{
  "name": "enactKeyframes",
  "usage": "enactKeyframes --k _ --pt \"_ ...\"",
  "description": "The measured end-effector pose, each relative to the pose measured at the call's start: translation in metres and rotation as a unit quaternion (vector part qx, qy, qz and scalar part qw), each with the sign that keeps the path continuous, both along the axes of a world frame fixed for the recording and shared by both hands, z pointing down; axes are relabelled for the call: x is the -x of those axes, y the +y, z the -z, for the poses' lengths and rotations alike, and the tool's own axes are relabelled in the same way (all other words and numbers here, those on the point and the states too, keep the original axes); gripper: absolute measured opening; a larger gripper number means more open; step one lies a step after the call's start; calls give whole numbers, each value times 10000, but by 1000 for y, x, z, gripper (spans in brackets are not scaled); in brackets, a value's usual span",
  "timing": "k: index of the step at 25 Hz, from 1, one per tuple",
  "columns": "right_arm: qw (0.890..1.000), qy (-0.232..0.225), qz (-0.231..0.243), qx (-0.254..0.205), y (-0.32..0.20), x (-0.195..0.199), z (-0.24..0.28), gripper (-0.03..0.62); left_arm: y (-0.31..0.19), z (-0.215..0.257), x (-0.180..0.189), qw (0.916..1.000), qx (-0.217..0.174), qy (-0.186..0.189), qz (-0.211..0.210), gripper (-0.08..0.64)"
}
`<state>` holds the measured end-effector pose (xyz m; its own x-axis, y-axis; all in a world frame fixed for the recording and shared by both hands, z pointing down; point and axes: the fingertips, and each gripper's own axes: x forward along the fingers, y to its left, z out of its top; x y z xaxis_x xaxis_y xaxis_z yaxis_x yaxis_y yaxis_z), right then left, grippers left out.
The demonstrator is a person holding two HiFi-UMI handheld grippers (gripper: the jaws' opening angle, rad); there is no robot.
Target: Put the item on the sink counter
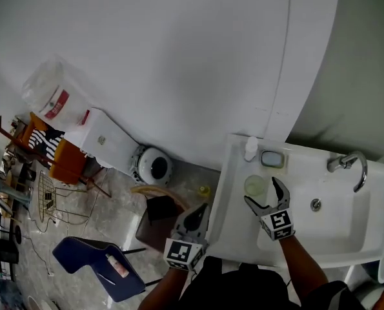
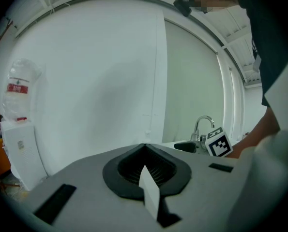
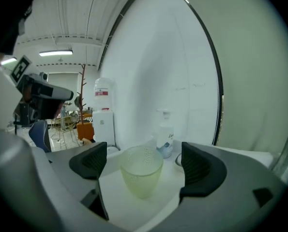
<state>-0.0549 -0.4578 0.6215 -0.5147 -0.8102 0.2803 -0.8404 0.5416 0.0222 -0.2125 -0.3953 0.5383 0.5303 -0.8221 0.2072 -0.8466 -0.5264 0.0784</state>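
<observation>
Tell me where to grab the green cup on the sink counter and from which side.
Probably best: grip the cup around its wall just below the rim, coming level from the front edge of the counter. It stands upright and narrows toward the base, and the soap bottle stands behind it.

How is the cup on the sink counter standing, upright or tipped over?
Upright: the cup stands on its base, mouth up, on the sink counter.

pale green cup (image 3: 141,175), white sink counter (image 1: 233,219)
</observation>
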Motion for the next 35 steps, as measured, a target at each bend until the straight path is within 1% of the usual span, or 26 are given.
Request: enactKeyframes --k 3,4,8,10,12,15,17,20,23,25,27,30,33,35 --pt "9993 -233 -194 -236 5 -6 38 463 1 -3 -4 10000 44 39 -48 15" --pt "9988 -293 -222 -327 8 -7 50 444 1 -3 -6 9999 46 52 -86 15" --pt "9975 -150 -223 -658 21 -14 81 348 2 -2 -14 9998 28 58 -206 15" --pt "9968 -215 -286 -710 27 -17 96 295 2 0 -18 9996 4 102 -277 15" --pt "9966 -190 -281 -749 32 -19 109 217 1 4 -23 9992 -30 193 -346 15" --pt "9957 -167 -334 -851 40 -22 128 171 1 7 -26 9987 28 341 -385 15" --pt "9953 -150 -397 -870 45 -23 136 142 0 11 -27 9982 -10 453 -392 15" --pt "9949 -180 -480 -870 48 -25 140 81 -3 15 -27 9983 -58 408 -403 15" --pt "9938 -298 -643 -862 47 -29 142 35 -3 14 -27 9985 -34 382 -394 15" --pt "9935 -238 -691 -875 48 -32 144 15 -3 13 -30 9983 -26 409 -406 15" --pt "9927 -193 -763 -910 49 -30 148 14 -3 14 -31 9982 -54 433 -418 15" --pt "9906 -346 -903 -965 48 -23 159 12 -3 18 -28 9981 -122 424 -422 15" --pt "9910 -108 -837 -1037 49 -25 156 12 -2 20 -29 9982 -105 402 -432 15" --pt "9910 -125 -848 -1025 49 -26 158 12 0 19 -31 9982 -66 383 -454 15"
